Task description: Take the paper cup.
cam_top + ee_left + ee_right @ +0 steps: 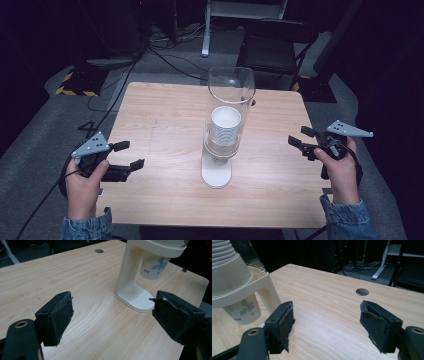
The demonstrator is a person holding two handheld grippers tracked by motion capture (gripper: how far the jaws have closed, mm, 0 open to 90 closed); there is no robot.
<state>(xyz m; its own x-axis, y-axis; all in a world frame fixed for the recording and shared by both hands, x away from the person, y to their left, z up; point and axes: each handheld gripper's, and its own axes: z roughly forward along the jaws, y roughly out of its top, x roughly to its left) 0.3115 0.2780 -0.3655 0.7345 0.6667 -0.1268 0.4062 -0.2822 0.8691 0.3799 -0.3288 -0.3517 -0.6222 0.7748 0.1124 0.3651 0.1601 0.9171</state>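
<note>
A big square table of light wood point(165, 125) stood on a grey floor. Near the middle of the tabletop stood a tall cream plastic cup holder with a clear tube on top point(220, 145). Its flat foot point(216, 172) pointed toward the near edge. A stack of white paper cups point(225, 125) sat inside the tube. The lowest cup, a white paper cup with green and purple flowers point(153, 267), poked out under the cream ring and hung above the foot without touching it.

The left gripper point(125, 155) was by the left edge of the tabletop, near the front corner. Its two black jaws were spread wide and held nothing. The right gripper point(300, 137) was at the right edge, well apart from the holder. Its jaws were also spread wide and held nothing.

The flowery cup looked light and thin. It would probably squash if pinched hard, so a soft squeeze seemed best. A good place to take hold looked like the bare sides of the cup below the ring, one pad on each side, then a straight pull down. The holder looked light too and might tip or slide, so the other gripper could steady its cream post point(128, 272).

A small round hole point(362, 291) sat near the far edge of the tabletop.
</note>
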